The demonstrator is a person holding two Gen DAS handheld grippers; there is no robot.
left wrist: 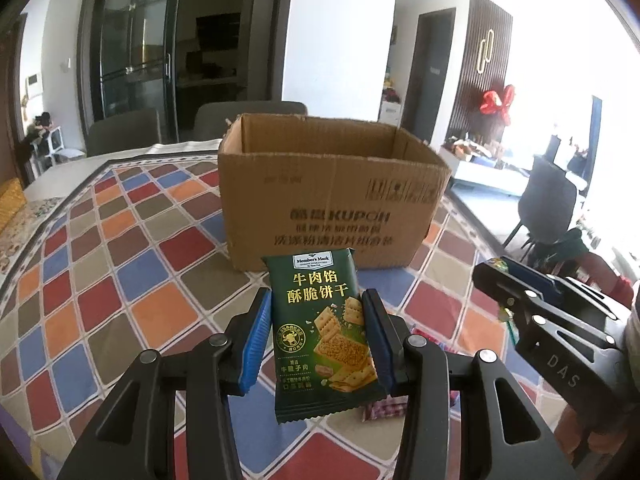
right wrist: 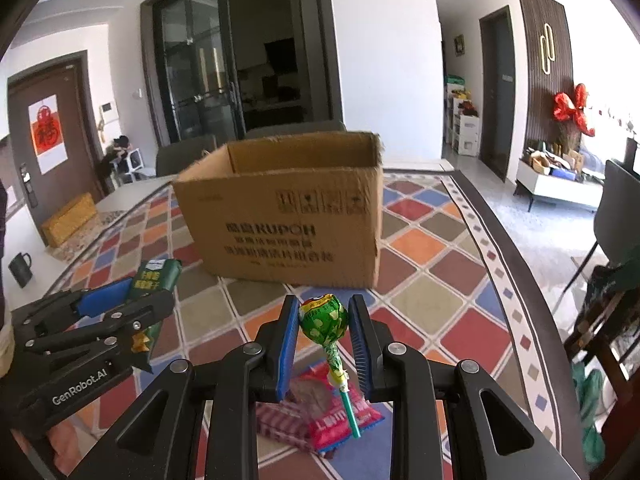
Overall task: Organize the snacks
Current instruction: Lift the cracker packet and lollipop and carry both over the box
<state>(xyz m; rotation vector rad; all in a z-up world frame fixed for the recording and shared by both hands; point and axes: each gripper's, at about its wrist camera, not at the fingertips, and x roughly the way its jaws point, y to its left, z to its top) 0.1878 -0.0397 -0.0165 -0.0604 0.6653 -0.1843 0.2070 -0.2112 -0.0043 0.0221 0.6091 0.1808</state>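
Green foil biscuit packet (left wrist: pixel 320 332) pinched in my left gripper (left wrist: pixel 316 340) and green-wrapped lollipop (right wrist: pixel 323 320) clamped narrowly in my right gripper (right wrist: pixel 323 344) hang before the open brown cardboard box (left wrist: pixel 328 196), whose near wall could snag either.

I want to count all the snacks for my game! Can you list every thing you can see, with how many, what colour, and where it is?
biscuit pack: one, dark green, held up in the left gripper, in front of the box
lollipop: one, green wrapper with teal stick, held in the right gripper
red packets: at least two, red and pink, on the cloth under the right gripper
box: one, brown cardboard, open top, on the cloth
cloth: one, multicoloured diamonds, covers the table
mug: one, dark, far left on the table
left gripper: one, black with blue pads
right gripper: one, black with blue pads
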